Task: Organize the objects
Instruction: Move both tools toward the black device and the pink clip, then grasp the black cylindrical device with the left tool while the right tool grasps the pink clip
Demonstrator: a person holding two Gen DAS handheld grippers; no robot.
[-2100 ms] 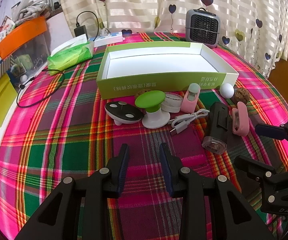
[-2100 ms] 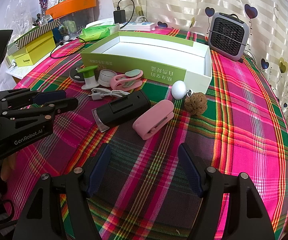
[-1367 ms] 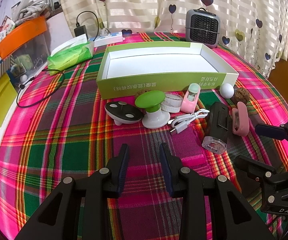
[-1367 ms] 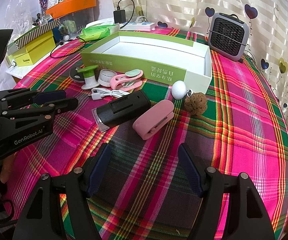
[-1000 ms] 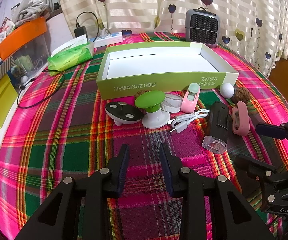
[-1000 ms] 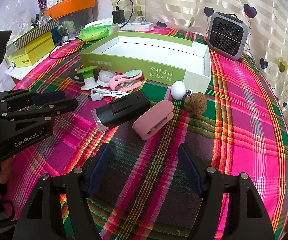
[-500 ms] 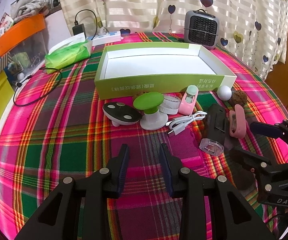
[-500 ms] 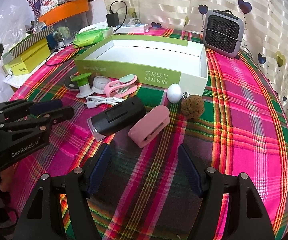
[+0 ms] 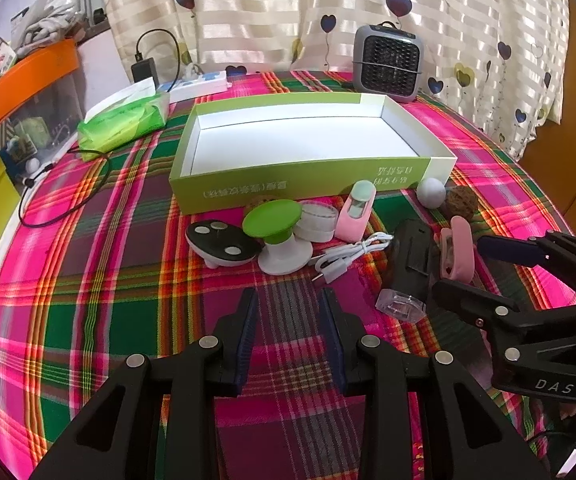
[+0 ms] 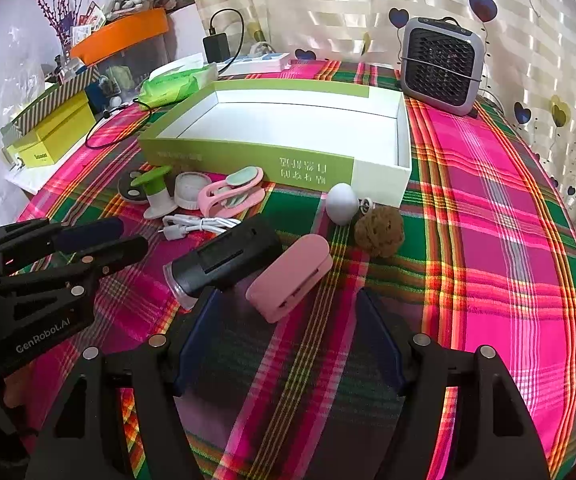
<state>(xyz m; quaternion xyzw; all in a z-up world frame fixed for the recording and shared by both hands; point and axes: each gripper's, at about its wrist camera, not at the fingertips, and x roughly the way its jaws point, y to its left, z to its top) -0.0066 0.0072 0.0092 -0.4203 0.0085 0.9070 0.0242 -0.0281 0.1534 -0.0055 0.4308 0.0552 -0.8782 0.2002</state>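
Both grippers hover over a cluttered plaid table.
Right gripper (image 10: 288, 332) wide, left gripper (image 9: 288, 328) narrower, both holding nothing; pink clip (image 10: 290, 278) and black device (image 10: 224, 256) lie before the green box (image 10: 248, 156); "GenRobot.AI", "DAS" readable.

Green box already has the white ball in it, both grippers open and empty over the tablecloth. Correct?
Not quite. The green box has nothing in it: the right wrist view shows the white ball outside, on the tablecloth by the box's near right corner, next to the brown walnut. The rest holds: the left gripper and right gripper are open and empty.
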